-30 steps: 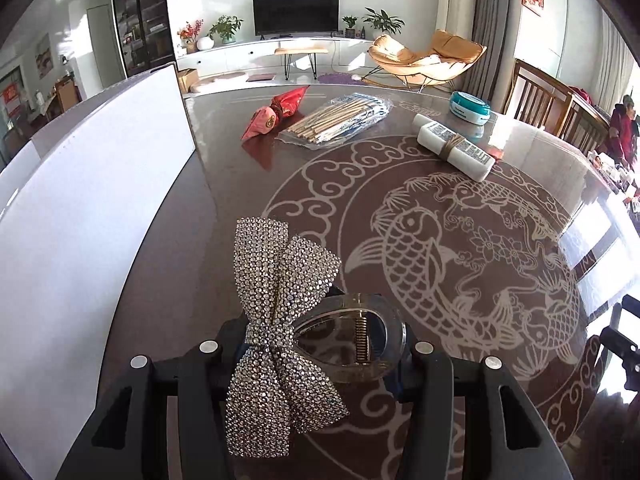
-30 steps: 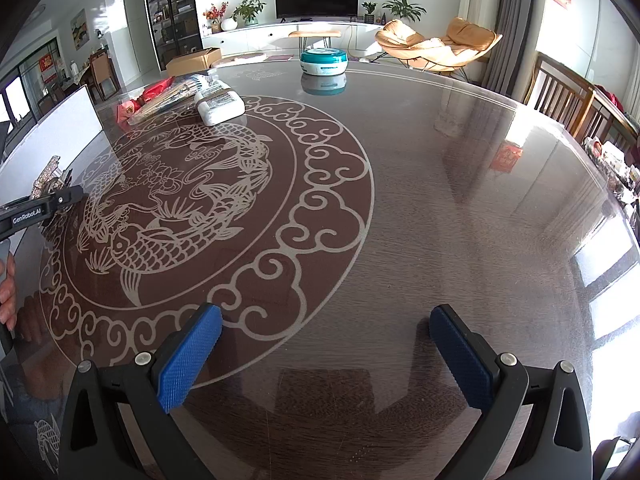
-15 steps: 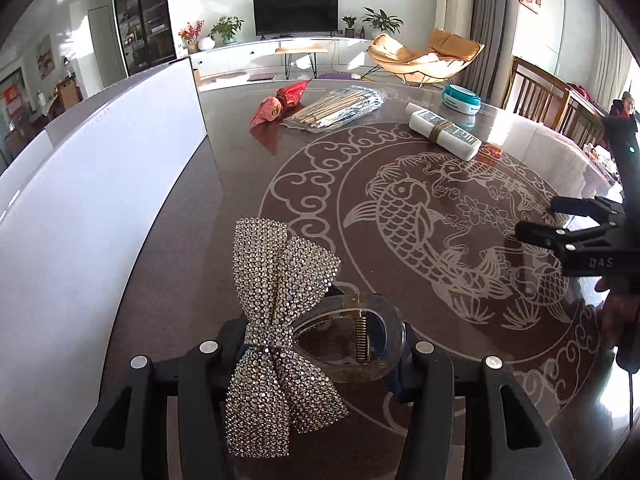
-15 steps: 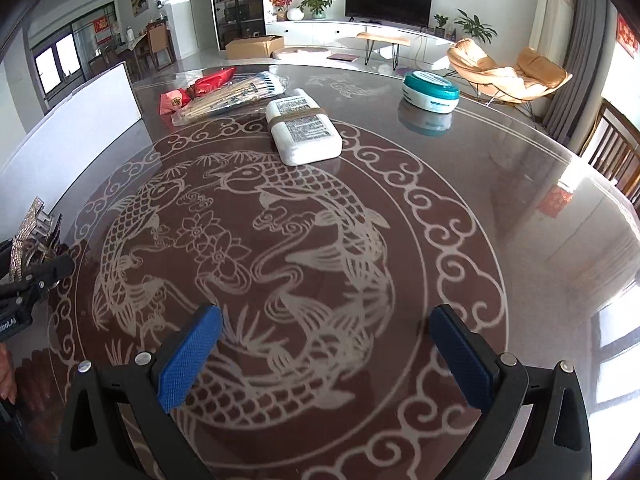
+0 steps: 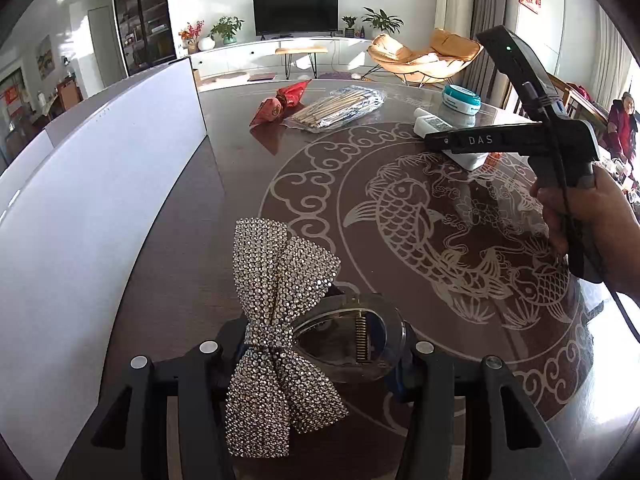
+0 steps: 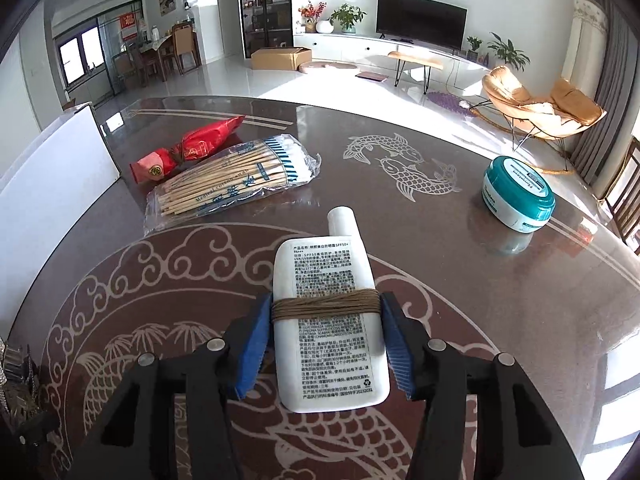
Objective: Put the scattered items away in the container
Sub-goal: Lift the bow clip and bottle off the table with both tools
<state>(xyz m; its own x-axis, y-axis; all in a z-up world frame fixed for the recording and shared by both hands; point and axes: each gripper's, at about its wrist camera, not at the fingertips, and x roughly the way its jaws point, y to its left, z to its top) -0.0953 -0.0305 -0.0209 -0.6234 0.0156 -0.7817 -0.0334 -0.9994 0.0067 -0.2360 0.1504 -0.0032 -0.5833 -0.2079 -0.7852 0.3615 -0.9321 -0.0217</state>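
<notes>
My left gripper (image 5: 316, 354) is shut on a clear hair claw clip (image 5: 352, 340) with a rhinestone bow (image 5: 276, 320), held above the table beside the white container wall (image 5: 100, 200). My right gripper (image 6: 326, 332) has its blue pads (image 6: 256, 332) against both sides of a white sunscreen bottle (image 6: 328, 320) with brown cord wound round it, lying on the table. The right gripper also shows in the left wrist view (image 5: 500, 140), over the bottle (image 5: 432, 124).
A red wrapped packet (image 6: 188, 150), a bag of cotton swabs (image 6: 228, 180) and a teal-lidded cream jar (image 6: 518, 196) lie further back on the dark patterned table (image 6: 440, 280). The white container's corner (image 6: 60, 156) stands at the left.
My right gripper moved forward across the table to the white bottle and its jaws closed in on the bottle's sides. My left gripper kept the hair clip and barely moved.
</notes>
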